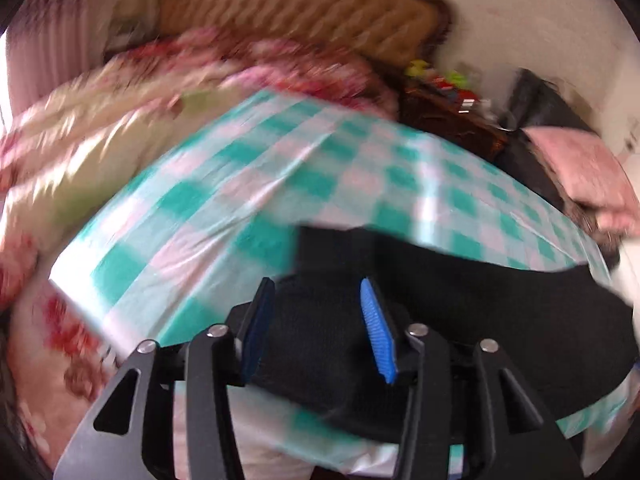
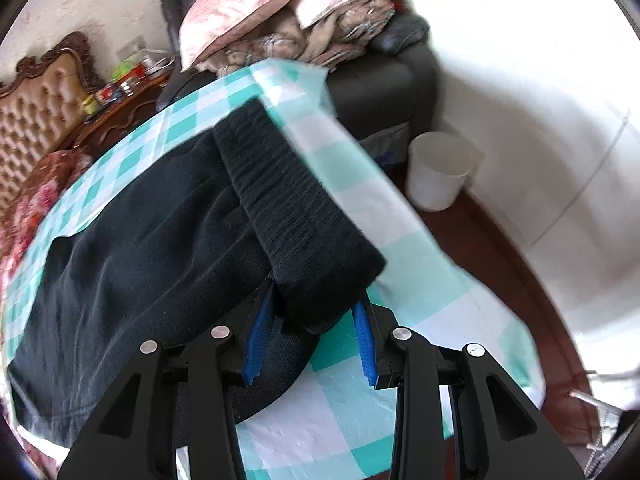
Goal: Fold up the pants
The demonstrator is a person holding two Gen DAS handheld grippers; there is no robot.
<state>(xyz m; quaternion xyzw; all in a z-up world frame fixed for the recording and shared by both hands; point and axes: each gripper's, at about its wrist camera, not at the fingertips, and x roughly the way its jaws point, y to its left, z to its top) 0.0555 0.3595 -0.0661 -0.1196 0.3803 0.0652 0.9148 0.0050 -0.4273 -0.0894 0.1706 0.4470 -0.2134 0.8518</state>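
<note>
Black pants [image 2: 132, 240] lie on a teal-and-white checked cloth [image 2: 360, 168] over a table. In the right wrist view the ribbed waistband [image 2: 288, 200] is folded over and its end sits between my right gripper's [image 2: 316, 312] blue pads [image 2: 258, 340], which stand apart around it. In the left wrist view, which is blurred, the pants [image 1: 480, 300] run off to the right, and a raised part of the fabric lies between my left gripper's [image 1: 316, 292] blue pads [image 1: 378, 332], which are also spread apart.
A bed with a floral quilt [image 1: 120, 120] and tufted headboard [image 2: 36, 112] lies beyond the table. A dark armchair [image 2: 380, 80] piled with pink pillows [image 2: 248, 4] stands behind. A white bin [image 2: 440, 172] sits on the wooden floor by the wall.
</note>
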